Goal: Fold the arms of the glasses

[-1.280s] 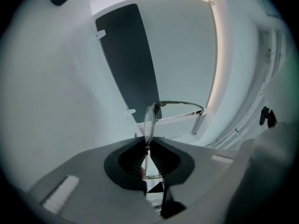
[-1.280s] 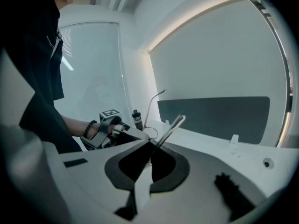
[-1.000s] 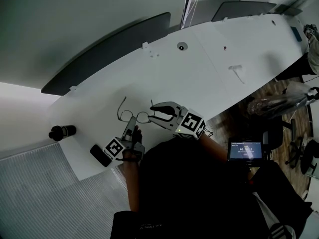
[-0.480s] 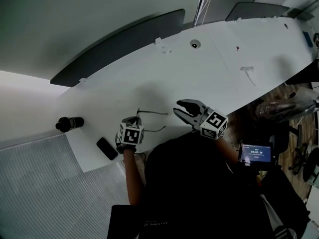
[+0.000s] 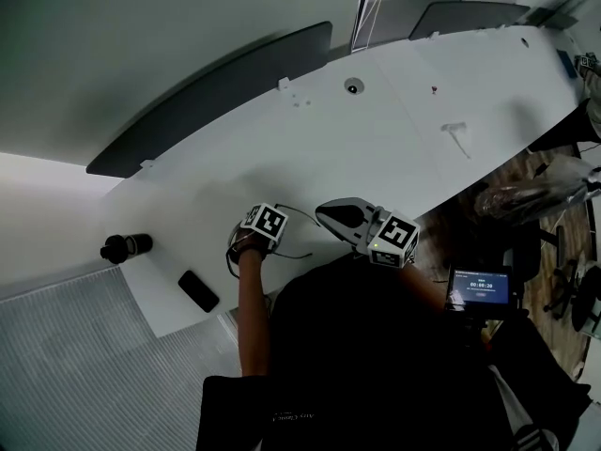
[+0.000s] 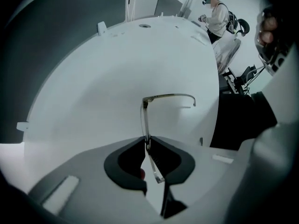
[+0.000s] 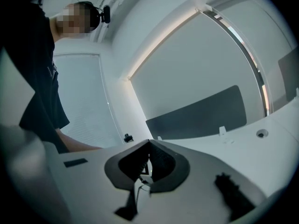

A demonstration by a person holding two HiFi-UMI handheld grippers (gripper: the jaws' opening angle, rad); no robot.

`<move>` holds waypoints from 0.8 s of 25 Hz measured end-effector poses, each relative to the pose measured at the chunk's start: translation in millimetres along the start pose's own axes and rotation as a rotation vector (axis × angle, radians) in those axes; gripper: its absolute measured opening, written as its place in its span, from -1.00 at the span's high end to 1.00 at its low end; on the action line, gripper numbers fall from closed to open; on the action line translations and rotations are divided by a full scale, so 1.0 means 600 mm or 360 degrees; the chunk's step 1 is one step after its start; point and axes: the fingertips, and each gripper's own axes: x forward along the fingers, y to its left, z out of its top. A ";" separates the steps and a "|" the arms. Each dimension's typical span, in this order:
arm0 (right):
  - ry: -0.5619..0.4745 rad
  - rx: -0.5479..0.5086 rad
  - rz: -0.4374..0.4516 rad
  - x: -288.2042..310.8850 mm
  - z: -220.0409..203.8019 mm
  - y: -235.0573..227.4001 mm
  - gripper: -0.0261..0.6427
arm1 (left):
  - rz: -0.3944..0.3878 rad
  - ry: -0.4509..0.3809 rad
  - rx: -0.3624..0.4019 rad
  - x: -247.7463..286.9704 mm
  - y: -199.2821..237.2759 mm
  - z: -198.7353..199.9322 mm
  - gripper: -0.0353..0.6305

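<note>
- The thin wire-framed glasses [image 6: 145, 118] sit low over the near edge of the white curved table [image 5: 394, 130], right in front of the person and between the two grippers.
- In the left gripper view, one slim arm [image 6: 170, 95] stands out at about a right angle from the corner of the front frame, so it is not folded. Its hooked tip casts a small shadow on the tabletop.
- The left gripper [image 6: 148, 143] points steeply down at the table with the front frame of the glasses pinched between its jaw tips. Its jaws are opening.
- The right gripper [image 7: 149, 143] lies roughly level, just to the right of the glasses in the head view, with its jaws pressed together at the tips.
- Each gripper's marker cube faces up toward the head camera.
- A flat black rectangular phone-like slab [image 5: 198, 291] lies on the table's left corner, well apart from the glasses.
- A short black cylinder [image 5: 124, 247] lies farther left, near the table's end.
- A dark grey long panel [image 5: 216, 97] runs along the table's far edge.
- A small lit screen [image 5: 483, 287] glows off the table at the person's right.
</note>
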 end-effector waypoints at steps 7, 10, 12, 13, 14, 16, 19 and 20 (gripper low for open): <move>0.0058 -0.0002 0.0019 0.013 -0.006 0.003 0.90 | -0.0037 -0.0034 -0.0033 0.000 -0.004 0.007 0.72; 0.0054 -0.0029 0.0032 0.021 -0.002 0.009 0.90 | -0.0169 -0.0150 -0.0101 -0.031 -0.023 0.012 0.63; 0.0048 -0.0064 0.0056 0.025 0.002 0.017 0.90 | -0.0129 -0.0253 -0.0133 -0.064 -0.013 0.013 0.63; 0.0049 -0.0087 0.0069 0.027 0.003 0.021 0.90 | -0.0086 -0.0310 -0.0144 -0.081 -0.003 0.013 0.63; 0.0050 -0.0102 0.0079 0.029 0.004 0.025 0.90 | -0.0060 -0.0370 -0.0156 -0.099 0.002 0.013 0.63; 0.0047 -0.0093 0.0098 0.031 0.004 0.030 0.90 | -0.0027 -0.0504 -0.0163 -0.132 0.002 0.014 0.63; 0.0049 -0.0096 0.0119 0.033 0.004 0.037 0.90 | 0.0023 -0.0760 -0.0201 -0.180 -0.002 0.006 0.66; 0.0051 -0.0105 0.0125 0.035 0.005 0.039 0.90 | 0.0041 -0.0865 -0.0233 -0.197 -0.003 0.002 0.66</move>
